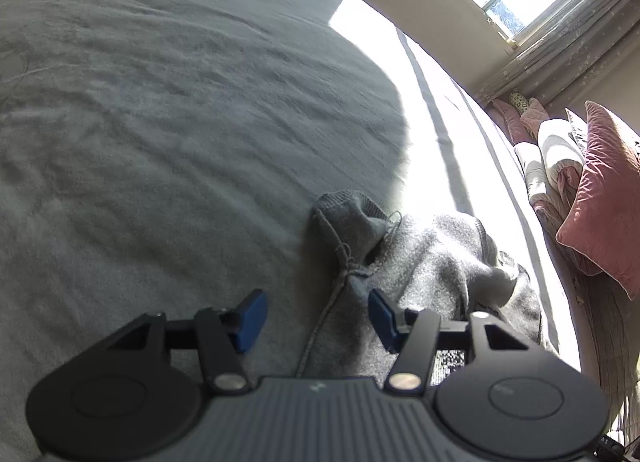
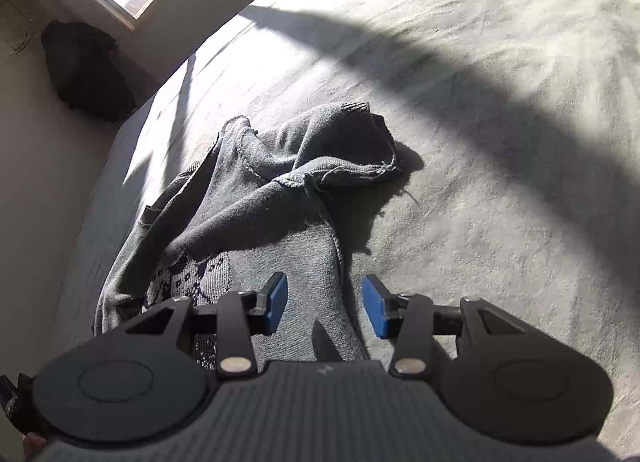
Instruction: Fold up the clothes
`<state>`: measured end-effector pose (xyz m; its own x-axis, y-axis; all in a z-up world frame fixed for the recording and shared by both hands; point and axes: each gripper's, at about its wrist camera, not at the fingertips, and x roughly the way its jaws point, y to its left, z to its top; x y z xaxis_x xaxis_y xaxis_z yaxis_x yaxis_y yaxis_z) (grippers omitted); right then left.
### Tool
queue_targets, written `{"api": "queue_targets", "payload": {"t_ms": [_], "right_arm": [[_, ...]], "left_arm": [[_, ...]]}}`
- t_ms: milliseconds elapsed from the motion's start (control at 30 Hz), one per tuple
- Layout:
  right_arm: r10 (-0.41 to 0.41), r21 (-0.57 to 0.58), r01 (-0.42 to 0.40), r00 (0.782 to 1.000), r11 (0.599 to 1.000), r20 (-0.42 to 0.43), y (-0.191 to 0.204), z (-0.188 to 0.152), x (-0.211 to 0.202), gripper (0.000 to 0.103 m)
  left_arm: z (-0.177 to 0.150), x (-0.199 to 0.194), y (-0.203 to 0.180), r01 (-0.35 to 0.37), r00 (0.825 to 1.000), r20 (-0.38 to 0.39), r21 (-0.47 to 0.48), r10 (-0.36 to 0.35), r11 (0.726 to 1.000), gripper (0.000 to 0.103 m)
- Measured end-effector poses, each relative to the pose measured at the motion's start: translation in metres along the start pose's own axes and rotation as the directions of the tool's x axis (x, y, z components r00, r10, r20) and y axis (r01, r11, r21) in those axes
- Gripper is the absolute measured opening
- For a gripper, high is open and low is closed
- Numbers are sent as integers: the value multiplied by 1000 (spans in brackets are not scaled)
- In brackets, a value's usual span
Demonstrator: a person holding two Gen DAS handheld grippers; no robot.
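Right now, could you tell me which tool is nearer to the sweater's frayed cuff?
Unclear. Left tool and right tool, both open, straddle the grey sweater edge, the frayed cuff lying ahead of each.
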<state>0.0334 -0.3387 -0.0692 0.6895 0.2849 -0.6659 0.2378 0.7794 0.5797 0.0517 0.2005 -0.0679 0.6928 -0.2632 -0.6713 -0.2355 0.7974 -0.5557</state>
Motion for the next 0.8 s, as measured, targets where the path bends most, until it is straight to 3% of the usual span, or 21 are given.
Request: {"api": "queue_targets", "payload": {"t_ms": [167,200,233,267,300,367,467,567,700,767,800], "right_arm": [[42,55,-46,996,997,77,-3,7,14,46],[45,63,-51,995,997,85,-4,7,17,42],[44,58,-49,995,997,88,-3,6,20,38],[42,50,-47,995,998,90,-2,6,22,23],[35,44,-39,995,998,95,0,7,23,10],[16,33,-21,993,999,119,3,8,21,9],[-1,-20,5,976,1000,216,12,14,7,7],[-36,-70,57,959,996,282,16,18,2,2],[-61,-37,71,973,997,221,0,18,14,2],[-61,-11,64,979,998,193,-7,17,14,5],[-53,-3,55,980,998,190,-9,16,11,14]], "left_arm": [[3,16,4,50,999,19,-82,-48,995,27],[4,18,4,59,998,17,-93,-58,994,23],[4,20,4,66,998,13,-110,-65,992,9],[4,22,4,74,997,10,-127,-73,989,4],[4,23,4,75,997,18,-137,-73,988,4],[6,17,2,60,995,90,-130,-48,990,3],[14,4,-1,86,977,206,-126,-58,988,3],[20,4,-8,61,966,257,-75,-40,995,3],[20,28,-11,-20,984,178,-45,27,999,5],[20,30,-9,-43,986,156,-55,51,998,20],[20,28,-8,-32,987,153,-57,40,998,26]]}}
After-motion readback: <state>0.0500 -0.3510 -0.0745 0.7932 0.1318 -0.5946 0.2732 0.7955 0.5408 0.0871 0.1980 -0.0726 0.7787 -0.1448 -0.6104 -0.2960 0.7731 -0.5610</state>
